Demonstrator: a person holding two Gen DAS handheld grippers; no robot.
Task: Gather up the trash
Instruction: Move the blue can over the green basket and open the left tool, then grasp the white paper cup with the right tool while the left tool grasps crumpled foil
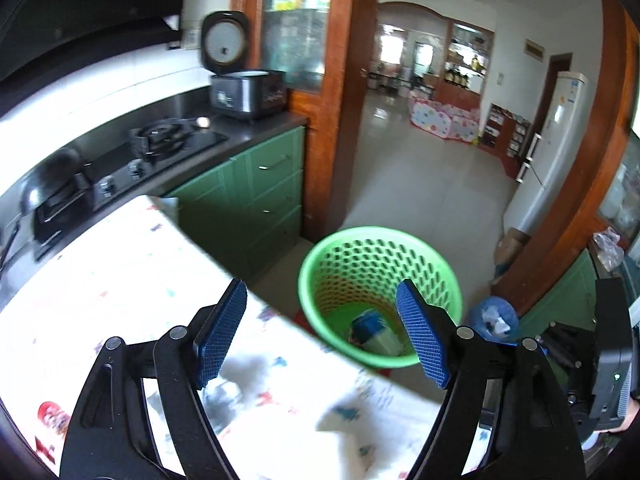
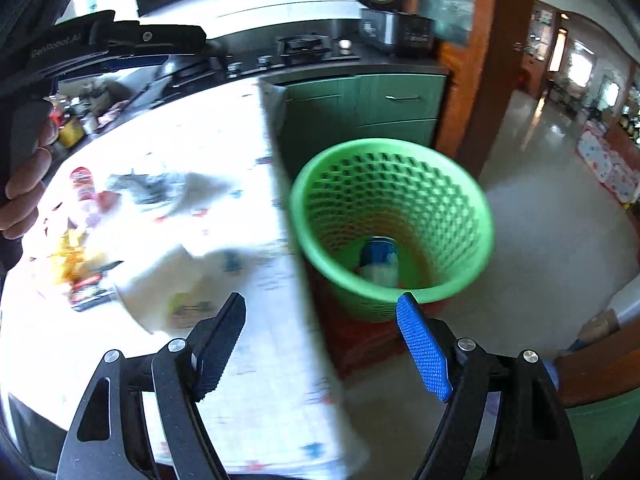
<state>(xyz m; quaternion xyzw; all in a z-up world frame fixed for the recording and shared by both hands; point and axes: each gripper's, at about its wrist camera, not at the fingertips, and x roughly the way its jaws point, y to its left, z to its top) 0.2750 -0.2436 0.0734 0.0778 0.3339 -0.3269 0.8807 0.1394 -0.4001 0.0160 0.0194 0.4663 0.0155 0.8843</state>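
The table (image 2: 168, 152) had a white cloth and filled the 9 o'clock side. The green basket (image 2: 472, 216) stood on the floor just past its edge, at 1 o'clock. A blue and white can (image 2: 380, 260) lay at the bottom of it. More trash (image 2: 80, 264) sat on the table at 9 o'clock. The left gripper (image 1: 320, 332) and right gripper (image 2: 320, 340) had their fingers wide apart, holding nothing.

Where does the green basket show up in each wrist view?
Left wrist: green basket sits lower centre-right, on the floor past the table edge, a blue-and-white container inside.
Right wrist: green basket at centre-right, same container at its bottom.
Shared landmark: the open rice cooker on the counter.
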